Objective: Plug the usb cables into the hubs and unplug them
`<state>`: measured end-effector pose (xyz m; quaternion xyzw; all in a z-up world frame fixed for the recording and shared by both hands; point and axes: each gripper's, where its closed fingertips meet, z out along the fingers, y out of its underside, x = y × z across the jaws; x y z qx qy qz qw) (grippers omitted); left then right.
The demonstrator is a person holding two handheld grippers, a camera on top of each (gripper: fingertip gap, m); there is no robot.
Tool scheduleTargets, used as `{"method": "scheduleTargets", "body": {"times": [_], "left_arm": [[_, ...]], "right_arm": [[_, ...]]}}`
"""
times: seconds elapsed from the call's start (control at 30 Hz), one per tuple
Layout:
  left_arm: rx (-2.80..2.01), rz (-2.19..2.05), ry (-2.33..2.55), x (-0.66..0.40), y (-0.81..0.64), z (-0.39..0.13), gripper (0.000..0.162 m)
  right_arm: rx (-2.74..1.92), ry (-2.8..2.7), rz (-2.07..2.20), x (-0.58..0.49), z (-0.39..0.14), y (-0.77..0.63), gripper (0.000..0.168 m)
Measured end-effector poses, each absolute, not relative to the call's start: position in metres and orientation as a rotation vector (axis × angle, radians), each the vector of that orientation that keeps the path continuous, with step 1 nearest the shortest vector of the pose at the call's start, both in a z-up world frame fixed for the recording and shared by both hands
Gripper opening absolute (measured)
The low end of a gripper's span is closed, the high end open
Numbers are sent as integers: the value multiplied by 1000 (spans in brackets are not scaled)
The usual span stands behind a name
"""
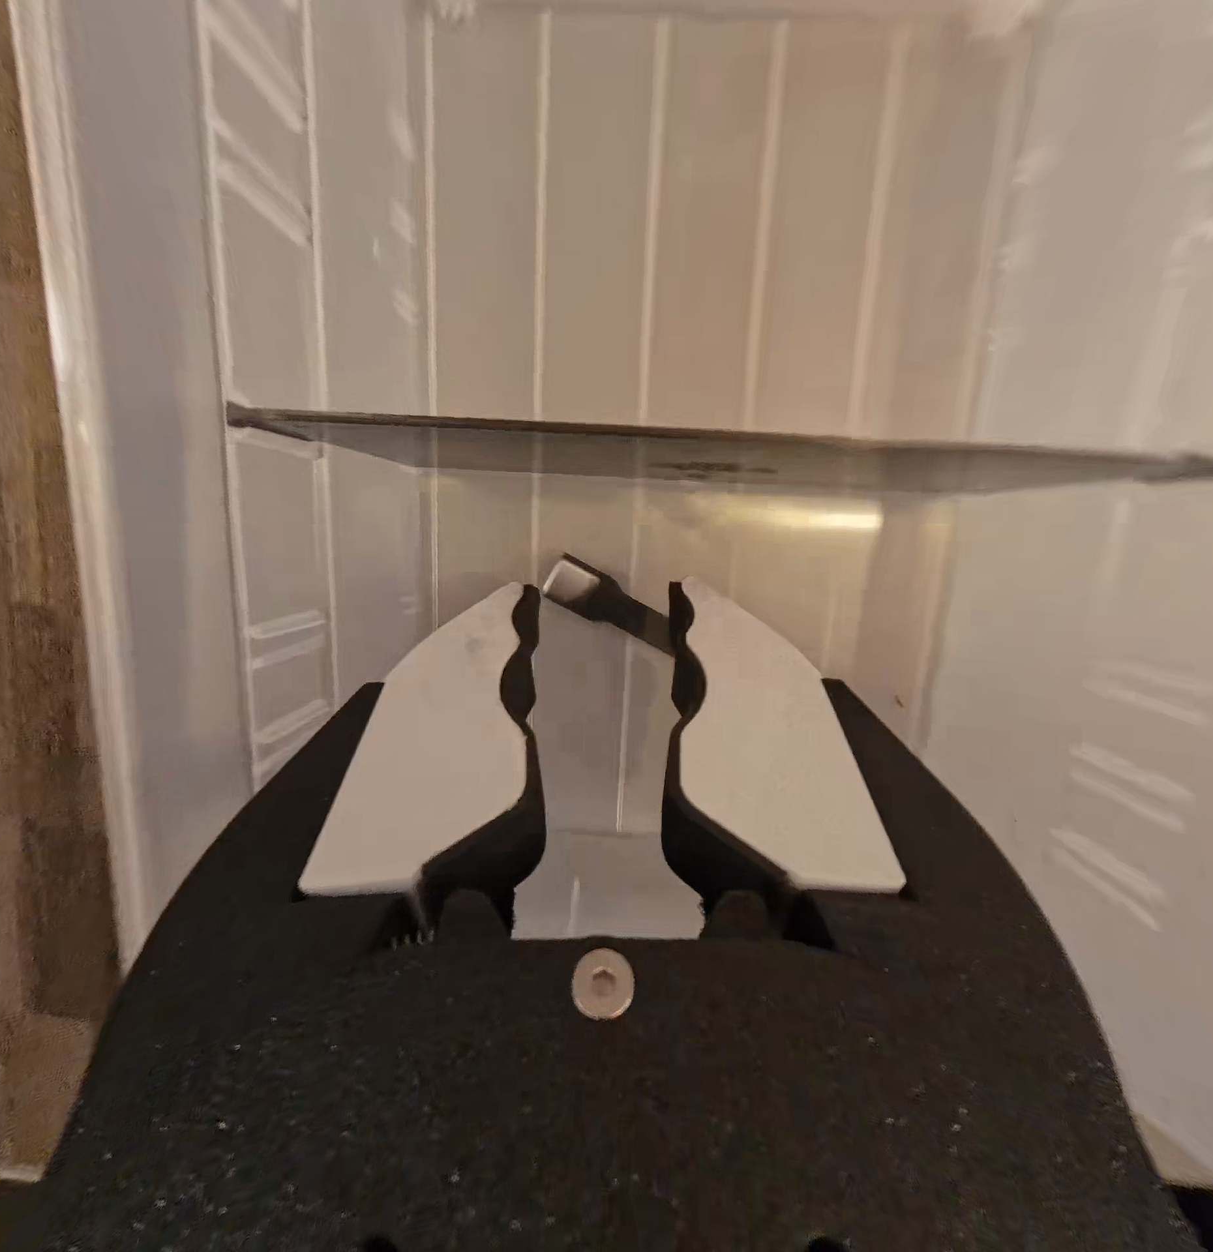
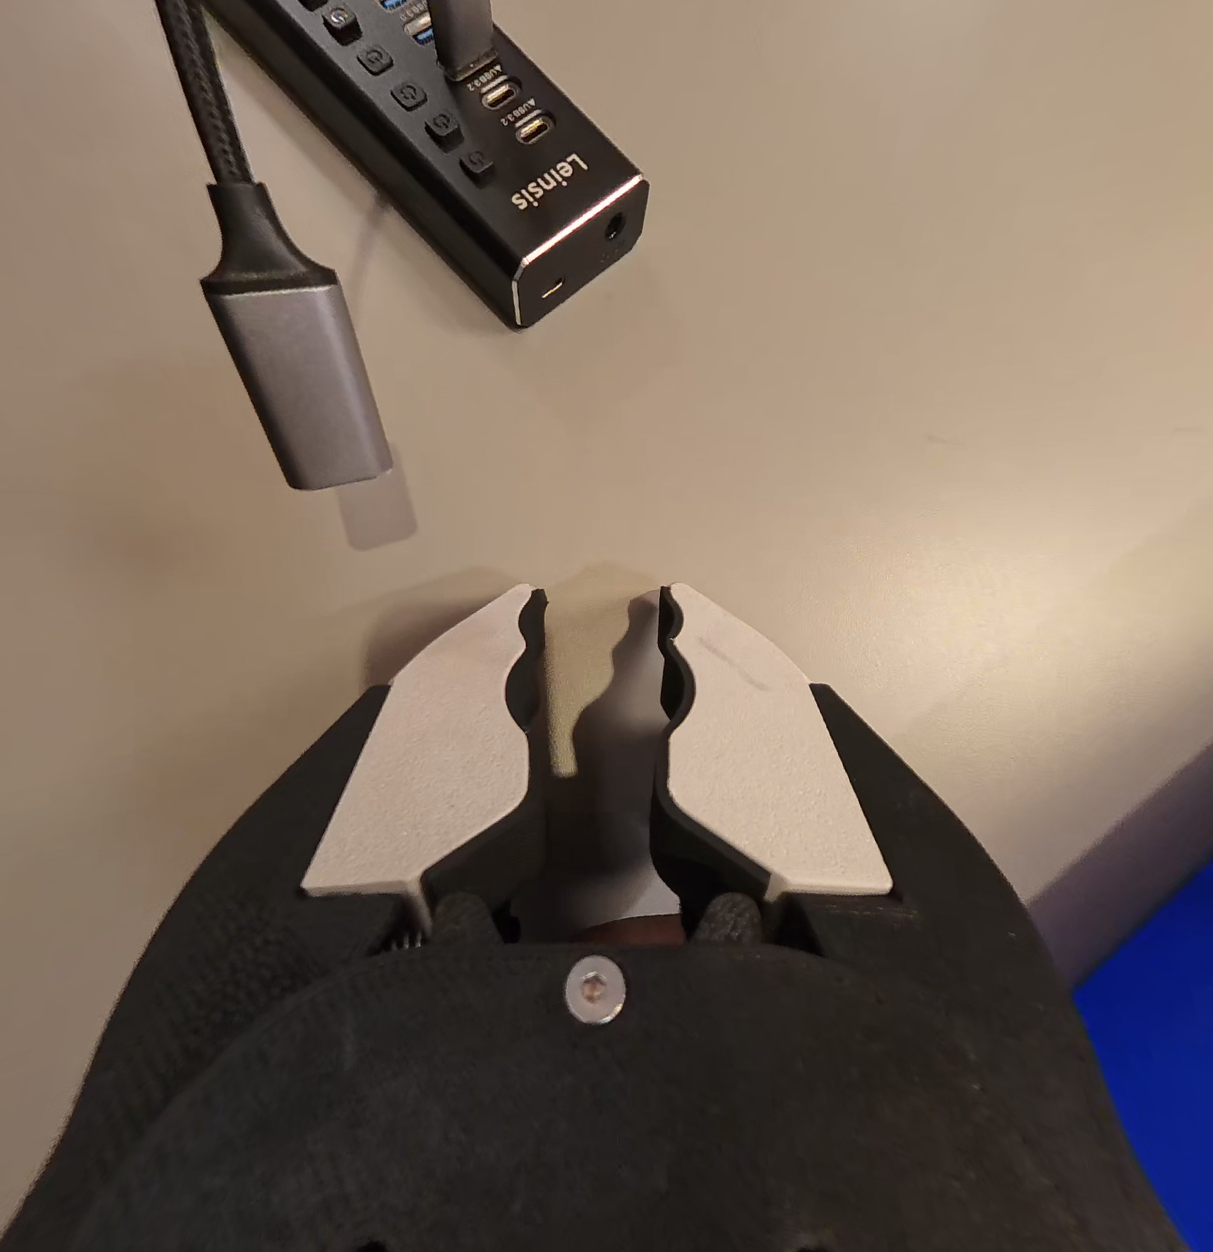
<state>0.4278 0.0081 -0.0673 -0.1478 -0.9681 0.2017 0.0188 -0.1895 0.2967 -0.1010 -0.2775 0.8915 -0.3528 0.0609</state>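
1. The left gripper [image 1: 604, 593] has its fingers apart and holds nothing; it points at a white ribbed wall [image 1: 658, 237] with a dark shelf edge [image 1: 692, 444] across it.
2. A dark plug with a silver tip [image 1: 593, 599] shows just behind the left fingertips; contact cannot be told.
3. The right gripper [image 2: 604, 596] is also spread and empty, over a beige table [image 2: 861, 440].
4. The black hub [image 2: 495, 156] lies at the top of the right wrist view, with one connector [image 2: 465, 37] standing in a port.
5. A grey USB plug [image 2: 299, 379] on a braided black cable [image 2: 200, 95] lies left of the hub, apart from it and unplugged.
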Motion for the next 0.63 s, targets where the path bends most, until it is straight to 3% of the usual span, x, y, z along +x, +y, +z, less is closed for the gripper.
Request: {"method": "scheduleTargets", "body": {"times": [0.03, 0.23, 0.3, 0.43, 0.63], "left_arm": [[-398, 619, -3017, 431, 4, -76, 37], [-267, 541, -3043, 433, 2, -101, 40], [-309, 511, -3062, 433, 6, -101, 26], [-372, 517, -3048, 428, 8, -101, 23], [-357, 830, -2943, 431, 2, -58, 21]], "right_arm": [[-843, 2698, -1070, -189, -101, 296, 31], [-835, 2678, -1079, -188, -101, 297, 31], [-823, 2663, -1082, -188, -101, 297, 31], [-825, 2653, -1085, -188, -101, 296, 31], [-846, 2673, -1098, -190, -100, 297, 31]]}}
